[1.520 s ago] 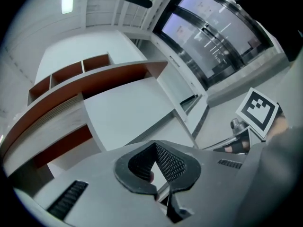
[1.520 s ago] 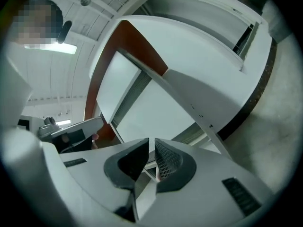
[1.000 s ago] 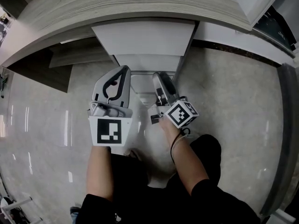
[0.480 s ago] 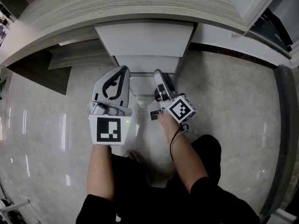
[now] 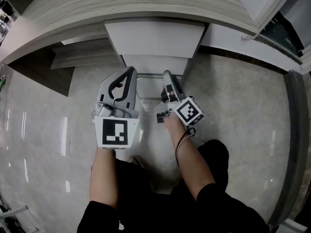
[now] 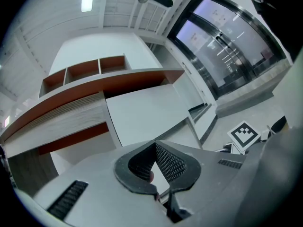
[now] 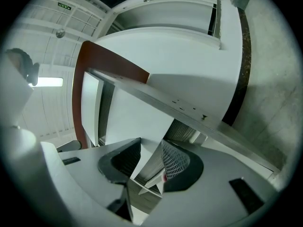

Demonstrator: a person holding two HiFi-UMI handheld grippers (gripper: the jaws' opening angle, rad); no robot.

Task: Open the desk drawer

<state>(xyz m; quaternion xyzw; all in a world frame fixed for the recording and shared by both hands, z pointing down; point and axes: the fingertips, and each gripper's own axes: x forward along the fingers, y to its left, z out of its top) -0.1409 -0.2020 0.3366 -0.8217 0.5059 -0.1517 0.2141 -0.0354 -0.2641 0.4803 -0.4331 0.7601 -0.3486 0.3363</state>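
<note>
Right now the right tool (image 5: pixel 168 79) is up against the white desk drawer (image 5: pixel 154 64), which sits under the pale wood worktop (image 5: pixel 146 4) and looks shut. Its jaws stand part open and have just been closing. In the right gripper view, a thin white edge of the drawer front runs between them. I can't see the pads biting yet. The left tool (image 5: pixel 128 76) hangs just beside it with its jaws pressed together on nothing, pointing at the same white front.

From where I stand, the worry is the grip. That edge looks thin and smooth, and the tool meets it at a tilt, so a pull begun before the jaws have clamped could slide straight off and leave the drawer where it is. Pulling at an angle could also twist the drawer on its runners and jam it. The idle left tool is close enough to get knocked if the drawer comes out fast.
</note>
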